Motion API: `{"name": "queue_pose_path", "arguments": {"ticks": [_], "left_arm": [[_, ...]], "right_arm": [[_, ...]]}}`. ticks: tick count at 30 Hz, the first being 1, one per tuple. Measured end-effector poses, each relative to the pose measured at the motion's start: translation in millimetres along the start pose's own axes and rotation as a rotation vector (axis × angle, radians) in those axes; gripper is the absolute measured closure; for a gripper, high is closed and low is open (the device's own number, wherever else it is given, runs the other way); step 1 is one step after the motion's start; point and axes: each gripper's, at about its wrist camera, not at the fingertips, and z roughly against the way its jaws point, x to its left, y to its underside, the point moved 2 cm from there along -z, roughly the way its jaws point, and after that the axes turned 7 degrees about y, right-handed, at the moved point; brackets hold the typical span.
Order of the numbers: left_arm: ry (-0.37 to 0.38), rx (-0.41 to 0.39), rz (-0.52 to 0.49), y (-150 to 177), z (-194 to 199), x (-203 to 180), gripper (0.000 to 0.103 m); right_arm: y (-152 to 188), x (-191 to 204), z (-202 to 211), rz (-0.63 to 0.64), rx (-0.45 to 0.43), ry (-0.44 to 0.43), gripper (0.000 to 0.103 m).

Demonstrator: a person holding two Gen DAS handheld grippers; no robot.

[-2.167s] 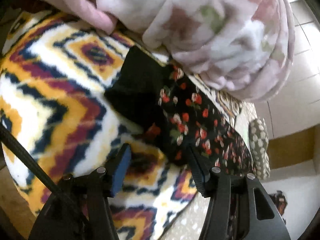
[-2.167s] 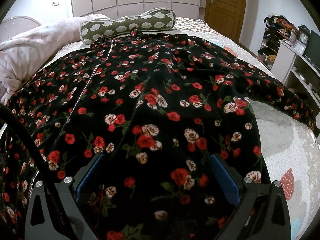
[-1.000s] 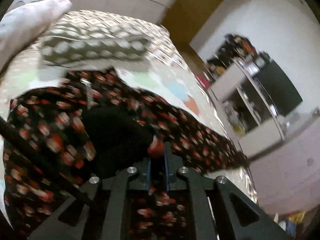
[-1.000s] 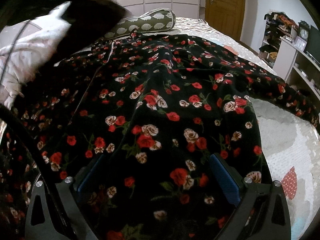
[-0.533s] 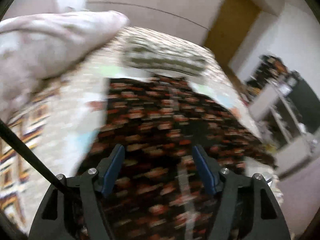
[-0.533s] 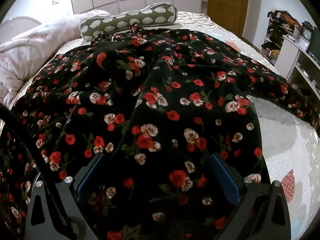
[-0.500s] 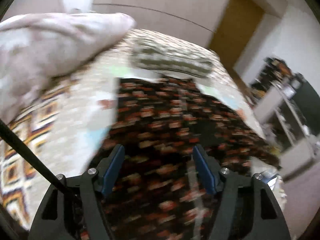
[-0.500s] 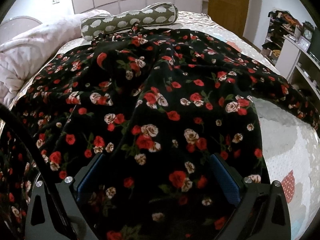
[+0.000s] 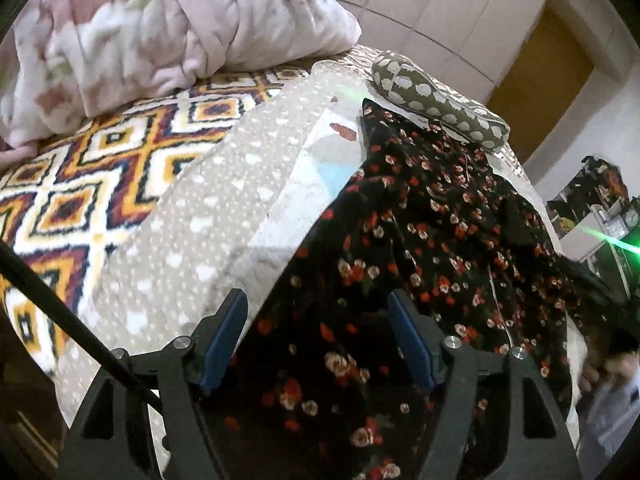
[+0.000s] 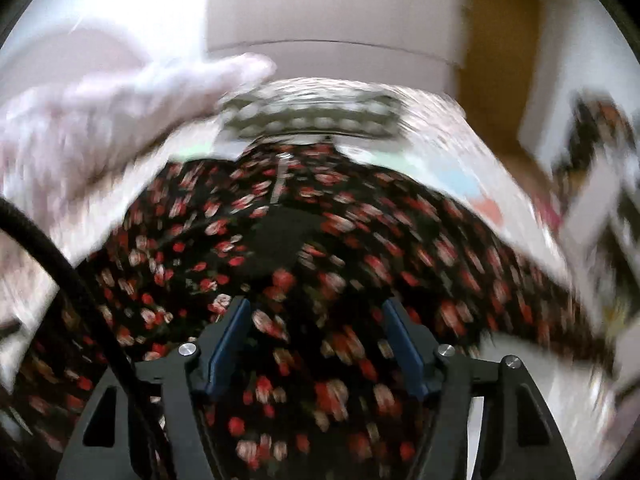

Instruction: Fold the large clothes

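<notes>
Hovering over the bed (image 9: 168,248), your left gripper (image 9: 316,332) stands fairly wide with nothing pinched; the fabric seen between its pads lies below them. The flowered black robe (image 9: 432,232) is spread down the bed, its left edge already turned in over the middle, its collar end just beside the spotted bolster (image 9: 436,100) at the head.

Your right gripper (image 10: 316,340) is closing. The robe (image 10: 280,240) shows between its pads, but that view is smeared, so you cannot tell whether the pads touch cloth; no pinch is visible.

Judged step: going for the next hold, probably the hem end nearest you.

Risks from here:
- Closing the right gripper while the hand is moving may catch a single layer or a stray ridge, and the fold then comes up skewed.
- The plush cloth looks thick and heavy; a shallow bite at the edge could slip on lifting.
- The turned-in flap lies loose, so dragging the hem may pull it open.
- The pink quilt (image 9: 152,28) and patterned blanket (image 9: 80,184) lie near the left side; a wide swing could snag them.
</notes>
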Motion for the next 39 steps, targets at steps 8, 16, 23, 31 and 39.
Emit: {"name": "queue_pose_path", "arguments": {"ticks": [8, 16, 23, 31, 39], "left_arm": [[-0.045, -0.039, -0.065, -3.0, 1.8, -9.7, 0.032], [-0.004, -0.024, -0.042, -57.0, -27.0, -24.7, 0.032], [0.005, 0.058, -0.118, -124.5, -116.2, -56.4, 0.024], [0.049, 0.275, -0.101, -133.3, -207.5, -69.4, 0.085], [0.017, 0.170, -0.015, -166.8, -182.7, -34.2, 0.100]], "right_arm": [[-19.5, 47.8, -96.5, 0.318, 0.140, 0.178, 0.087], [-81.7, -72.5, -41.9, -0.268, -0.068, -0.013, 0.092], [-20.3, -118.1, -83.9, -0.499, 0.107, -0.077, 0.083], [10.5, -130.7, -73.5, -0.528, 0.113, -0.078, 0.067], [-2.5, -141.8, -53.0, -0.536, 0.024, -0.080, 0.067]]}}
